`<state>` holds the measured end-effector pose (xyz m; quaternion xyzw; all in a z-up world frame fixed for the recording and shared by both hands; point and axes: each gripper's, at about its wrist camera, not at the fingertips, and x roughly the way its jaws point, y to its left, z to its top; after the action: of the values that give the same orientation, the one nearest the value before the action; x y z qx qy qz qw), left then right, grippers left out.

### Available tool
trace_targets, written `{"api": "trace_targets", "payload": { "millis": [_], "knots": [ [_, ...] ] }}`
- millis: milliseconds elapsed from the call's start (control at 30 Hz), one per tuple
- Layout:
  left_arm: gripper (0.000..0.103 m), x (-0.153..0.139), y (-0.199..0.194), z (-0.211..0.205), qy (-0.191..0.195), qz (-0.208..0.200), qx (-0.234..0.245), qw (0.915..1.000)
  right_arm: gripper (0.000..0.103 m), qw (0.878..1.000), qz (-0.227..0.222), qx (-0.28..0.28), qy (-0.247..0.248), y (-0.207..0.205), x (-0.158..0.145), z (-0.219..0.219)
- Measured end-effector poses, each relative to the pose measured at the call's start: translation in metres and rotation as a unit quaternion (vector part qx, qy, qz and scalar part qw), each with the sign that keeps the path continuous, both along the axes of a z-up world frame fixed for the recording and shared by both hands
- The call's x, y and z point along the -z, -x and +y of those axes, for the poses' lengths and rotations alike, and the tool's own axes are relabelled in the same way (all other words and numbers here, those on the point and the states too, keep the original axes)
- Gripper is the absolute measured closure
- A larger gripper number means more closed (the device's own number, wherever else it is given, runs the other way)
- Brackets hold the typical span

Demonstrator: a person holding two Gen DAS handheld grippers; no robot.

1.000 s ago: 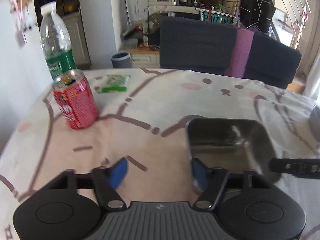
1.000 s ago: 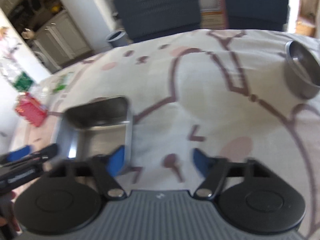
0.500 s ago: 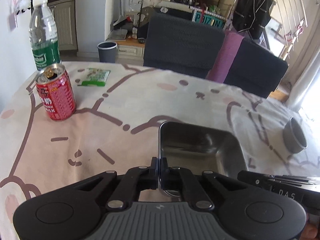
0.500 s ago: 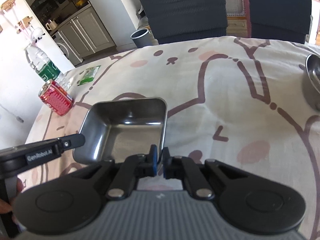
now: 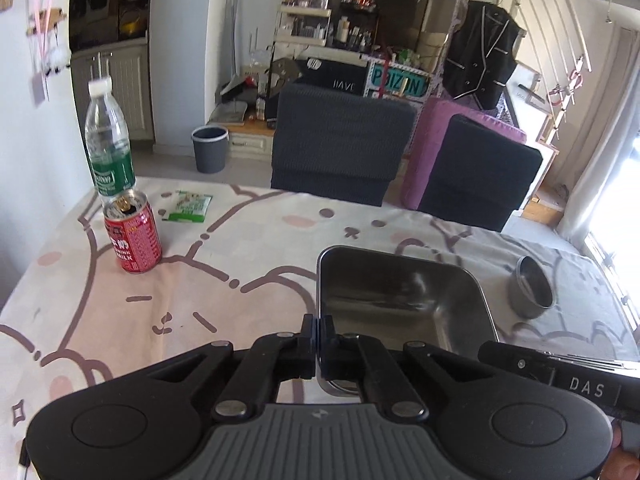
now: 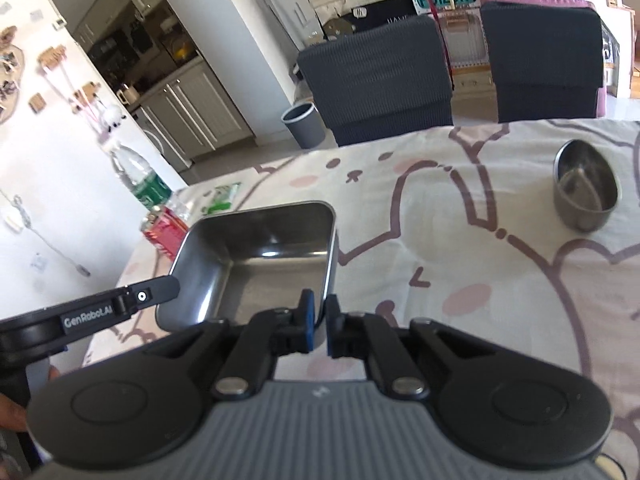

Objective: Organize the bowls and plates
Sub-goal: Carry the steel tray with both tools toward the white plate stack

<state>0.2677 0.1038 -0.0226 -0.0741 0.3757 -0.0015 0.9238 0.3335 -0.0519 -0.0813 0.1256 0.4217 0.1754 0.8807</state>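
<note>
A square steel tray is held above the patterned tablecloth. My left gripper is shut on the tray's near left rim. My right gripper is shut on the tray's near right rim. Each gripper shows at the edge of the other's view. A small round steel bowl stands on the cloth to the right of the tray; it also shows in the right wrist view.
A red drink can and a clear water bottle stand at the table's left. A green packet lies beyond them. Two dark chairs stand at the far edge of the table.
Both grippers went from open to shut on the tray's rim. The tray has since risen off the cloth and both views have lifted.
</note>
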Motion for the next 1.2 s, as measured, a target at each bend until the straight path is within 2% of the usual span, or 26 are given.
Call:
{"api": "trace_targets", "payload": {
  "millis": [200,533,733,867,967,1200],
  "knots": [
    [0.102,-0.028,0.041,-0.020,-0.019,-0.026,0.008,0.9995,0.095,1.000,-0.015,-0.010,-0.011,0.041,-0.026,-0.018],
    [0.102,-0.037,0.105,-0.021,-0.036,-0.029,-0.007,0.9989,0.094,0.999,-0.015,-0.038,-0.027,0.093,-0.034,-0.021],
    [0.101,-0.026,0.113,-0.015,-0.058,-0.008,0.001,0.9983,0.093,0.998,-0.002,-0.059,-0.019,0.107,-0.027,-0.010],
    [0.101,-0.003,0.114,-0.007,-0.054,0.008,0.011,0.9984,0.093,0.997,0.025,-0.071,-0.006,0.110,-0.012,-0.003],
    [0.101,0.015,0.110,0.001,-0.048,0.035,0.005,0.9982,0.092,0.996,0.038,-0.079,0.010,0.111,-0.002,0.006],
    [0.099,0.035,0.103,0.016,-0.074,0.070,0.011,0.9948,0.092,0.993,0.052,-0.103,0.029,0.108,0.010,0.031]
  ]
}}
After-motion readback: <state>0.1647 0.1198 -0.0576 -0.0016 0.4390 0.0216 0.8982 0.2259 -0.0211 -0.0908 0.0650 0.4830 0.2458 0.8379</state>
